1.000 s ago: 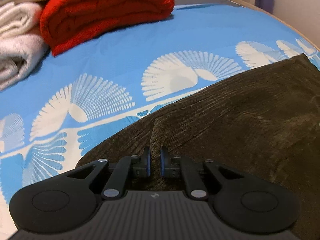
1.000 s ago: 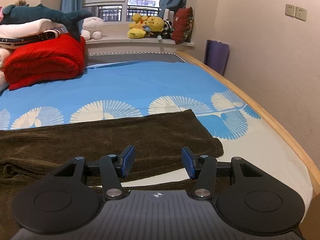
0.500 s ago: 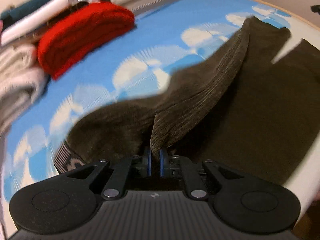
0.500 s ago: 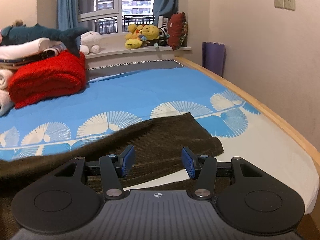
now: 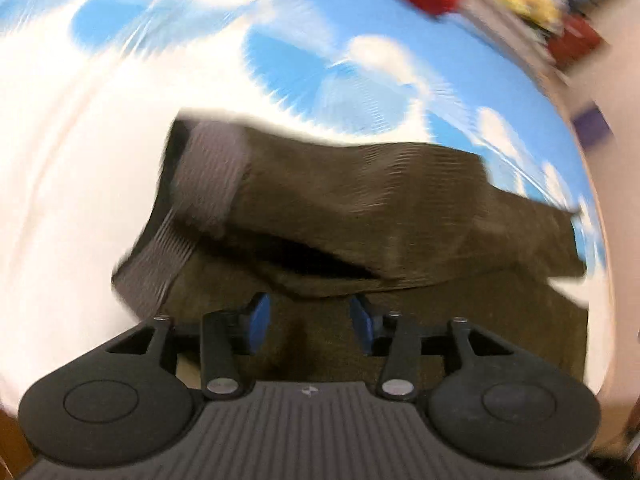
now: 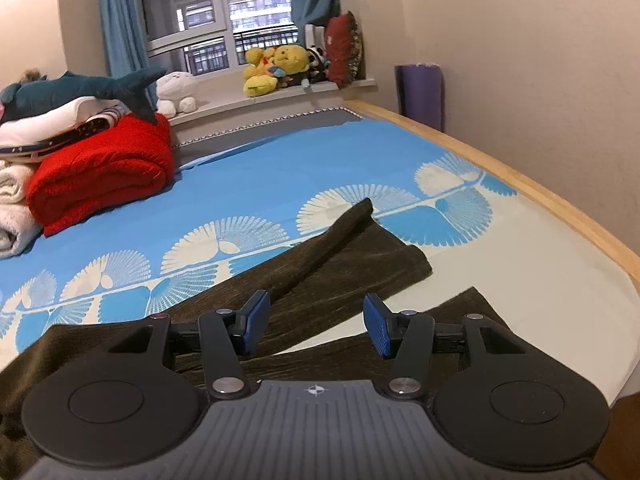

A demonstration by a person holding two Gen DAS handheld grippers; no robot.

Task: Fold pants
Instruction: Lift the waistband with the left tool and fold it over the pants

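Dark brown corduroy pants (image 5: 360, 208) lie on the blue-and-white bed sheet (image 5: 320, 64), one side folded over the other, with the grey striped waistband (image 5: 208, 176) at the left. The left wrist view is blurred by motion. My left gripper (image 5: 306, 324) is open and empty just above the pants' near layer. In the right wrist view the pant legs (image 6: 340, 264) stretch away toward the right, one leg's edge lifted in a ridge. My right gripper (image 6: 316, 326) is open and empty above the legs.
A folded red blanket (image 6: 104, 168) and white towels (image 6: 12, 208) are stacked at the bed's far left. Plush toys (image 6: 276, 68) sit on the windowsill. The wooden bed edge (image 6: 520, 184) runs along the right, beside the wall and a purple roll (image 6: 420, 92).
My left gripper has opened and let go of the pants fabric it was pinching, after carrying it over the other side. The view has swung quickly. My right gripper stayed open and lifted slightly.
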